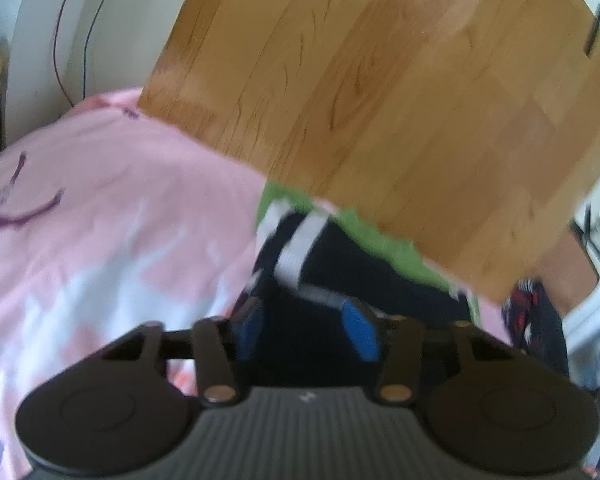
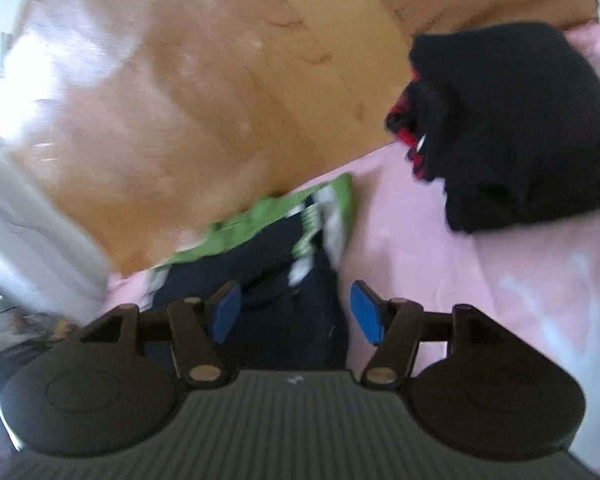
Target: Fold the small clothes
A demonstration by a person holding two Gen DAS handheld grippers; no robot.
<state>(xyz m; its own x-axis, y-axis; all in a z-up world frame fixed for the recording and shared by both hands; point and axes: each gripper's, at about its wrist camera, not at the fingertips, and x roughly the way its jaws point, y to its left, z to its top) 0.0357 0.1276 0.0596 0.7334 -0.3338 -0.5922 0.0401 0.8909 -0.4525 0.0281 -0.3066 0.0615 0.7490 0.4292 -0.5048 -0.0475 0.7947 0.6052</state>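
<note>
Small garment lies on the bedsheet at the bed's edge, w/ the wood floor beyond it. L gripper sits over the garment's near part, fingers spread, cloth between them. R gripper likewise over the same garment, fingers apart either side of the cloth. Folded pile of clothes rests on the bedsheet to the right of the garment, apart from it, also near the bed's edge by the floor. In left wrist view that pile shows at far right. Cables run down the wall at upper left, behind the bed.
</note>
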